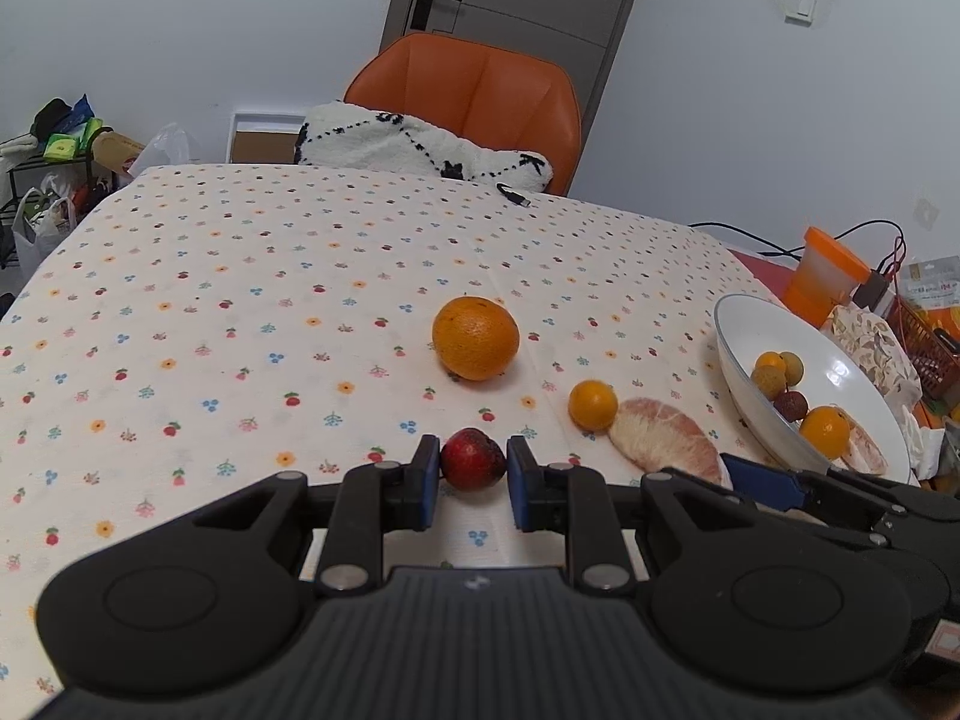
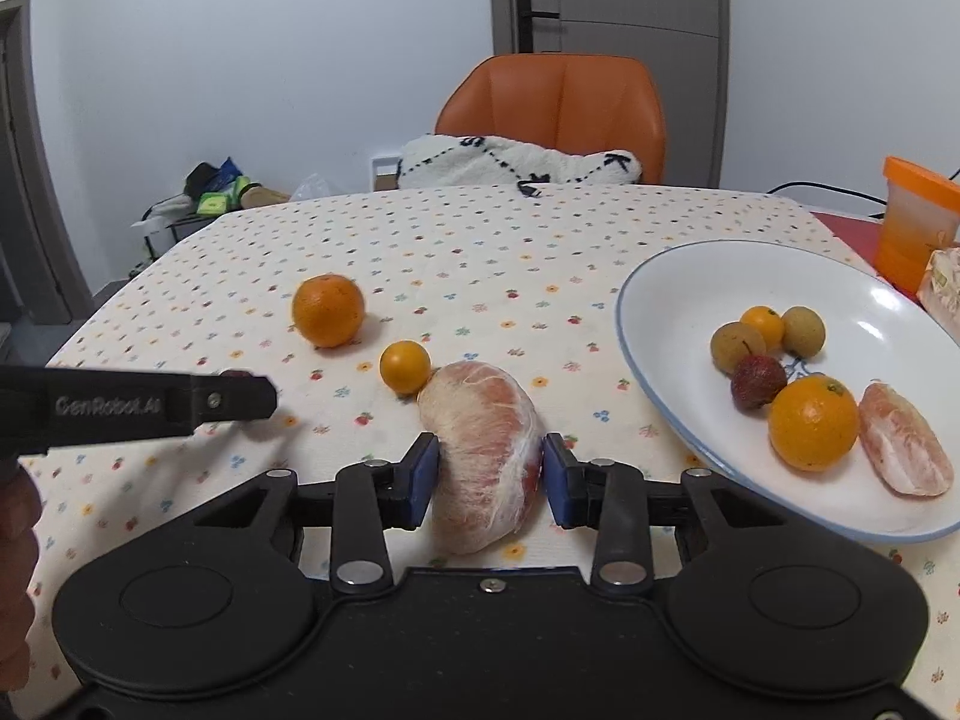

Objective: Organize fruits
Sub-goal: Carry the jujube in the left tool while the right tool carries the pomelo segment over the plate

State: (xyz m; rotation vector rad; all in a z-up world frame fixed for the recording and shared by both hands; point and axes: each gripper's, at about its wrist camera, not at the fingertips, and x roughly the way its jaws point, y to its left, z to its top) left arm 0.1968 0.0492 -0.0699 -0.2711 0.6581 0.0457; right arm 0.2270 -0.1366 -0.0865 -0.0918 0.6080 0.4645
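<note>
1. Left wrist: my left tongs [image 1: 473, 471] straddle the red fruit [image 1: 473, 459] on the worktop [image 1: 240, 300], pads touching or nearly so; I cannot tell if they grip. Being round, it could roll.
2. Right wrist: my right tongs [image 2: 489, 477] pinch the pomelo wedge [image 2: 483, 456] beside the plate [image 2: 660, 276]; squeezing harder could burst it.

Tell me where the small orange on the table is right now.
The small orange sits on the tablecloth, touching the far end of the pomelo segment, with the big orange behind-left and the plate to its right.
</note>
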